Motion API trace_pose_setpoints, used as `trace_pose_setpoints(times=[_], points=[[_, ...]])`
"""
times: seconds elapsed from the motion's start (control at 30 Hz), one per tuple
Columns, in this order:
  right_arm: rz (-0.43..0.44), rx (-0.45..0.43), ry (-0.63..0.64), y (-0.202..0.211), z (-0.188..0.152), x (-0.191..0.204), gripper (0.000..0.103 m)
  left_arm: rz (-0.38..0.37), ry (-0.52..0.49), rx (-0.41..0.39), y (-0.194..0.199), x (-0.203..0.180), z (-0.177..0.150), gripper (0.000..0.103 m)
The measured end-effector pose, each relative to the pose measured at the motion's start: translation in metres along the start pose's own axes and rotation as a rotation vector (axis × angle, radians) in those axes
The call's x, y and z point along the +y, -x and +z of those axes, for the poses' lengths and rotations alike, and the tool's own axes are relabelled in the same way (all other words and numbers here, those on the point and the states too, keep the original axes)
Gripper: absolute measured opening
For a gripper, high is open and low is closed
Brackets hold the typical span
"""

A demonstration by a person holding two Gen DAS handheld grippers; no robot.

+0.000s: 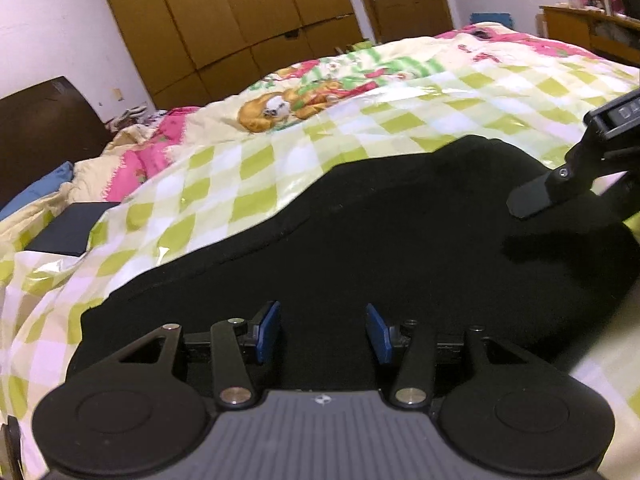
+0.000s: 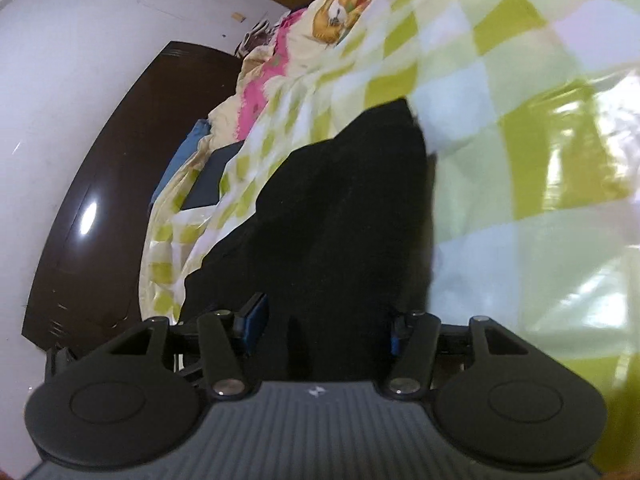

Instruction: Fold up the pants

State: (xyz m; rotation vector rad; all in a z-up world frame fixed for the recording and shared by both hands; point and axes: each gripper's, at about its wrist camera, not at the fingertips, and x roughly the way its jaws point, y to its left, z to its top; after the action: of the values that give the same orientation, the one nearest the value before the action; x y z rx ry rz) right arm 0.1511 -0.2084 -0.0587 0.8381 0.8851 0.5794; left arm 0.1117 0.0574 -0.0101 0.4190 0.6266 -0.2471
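Note:
The black pants (image 1: 400,232) lie spread on a green-and-white checked bedcover (image 1: 248,184). My left gripper (image 1: 323,332) hovers low over their near edge, blue pads apart, nothing pinched between them. In the right wrist view, which is rolled sideways, the pants (image 2: 344,208) stretch away from my right gripper (image 2: 325,326). Its pads stand wide with black cloth lying in the gap, and neither pad presses on it. One black finger (image 1: 534,198) of the right gripper also shows in the left wrist view, just above the pants' right end.
A dark headboard (image 2: 100,184) and white wall lie left of the bed. A dark flat object (image 1: 68,230) and a blue pillow (image 1: 36,196) rest near the pillow end. Brown wardrobes (image 1: 240,20) and a door stand behind, with a wooden shelf (image 1: 588,28) far right.

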Motion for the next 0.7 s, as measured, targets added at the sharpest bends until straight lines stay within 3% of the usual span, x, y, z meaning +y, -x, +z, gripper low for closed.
trace_pose_setpoints(times=[0.07, 0.13, 0.23, 0.27, 0.3, 0.47, 0.57, 0.63, 0.67, 0.7], points=[[0.002, -0.005, 0.001, -0.002, 0.001, 0.005, 0.071, 0.016, 0.015, 0.002, -0.005, -0.001, 0.001, 0.061], [-0.013, -0.027, 0.022, 0.000, -0.002, 0.010, 0.070, 0.034, 0.019, 0.016, -0.011, -0.004, -0.001, 0.062], [-0.043, -0.057, 0.060, 0.011, -0.008, 0.020, 0.041, 0.054, -0.014, 0.005, -0.008, -0.010, -0.004, 0.062], [-0.041, -0.061, 0.061, 0.017, -0.008, 0.022, 0.024, 0.052, -0.024, 0.007, -0.007, -0.011, -0.005, 0.062], [-0.032, -0.060, 0.047, 0.019, -0.008, 0.022, 0.017, 0.046, -0.025, 0.010, -0.007, -0.011, -0.006, 0.062], [-0.004, -0.011, 0.039, 0.002, -0.002, 0.017, 0.023, 0.038, -0.012, 0.021, -0.009, -0.008, -0.007, 0.062], [0.058, 0.023, -0.039, -0.015, 0.002, 0.004, 0.043, 0.031, -0.006, 0.030, -0.010, -0.007, -0.006, 0.062], [0.016, 0.012, -0.059, -0.025, -0.001, 0.001, 0.037, 0.032, -0.004, 0.034, -0.013, -0.009, -0.006, 0.063], [-0.003, 0.012, -0.074, -0.028, -0.002, 0.001, 0.023, 0.036, -0.007, 0.038, -0.014, -0.009, -0.007, 0.063], [-0.008, 0.006, -0.100, -0.026, -0.003, 0.000, 0.018, 0.038, -0.010, 0.039, -0.014, -0.011, -0.007, 0.062]])
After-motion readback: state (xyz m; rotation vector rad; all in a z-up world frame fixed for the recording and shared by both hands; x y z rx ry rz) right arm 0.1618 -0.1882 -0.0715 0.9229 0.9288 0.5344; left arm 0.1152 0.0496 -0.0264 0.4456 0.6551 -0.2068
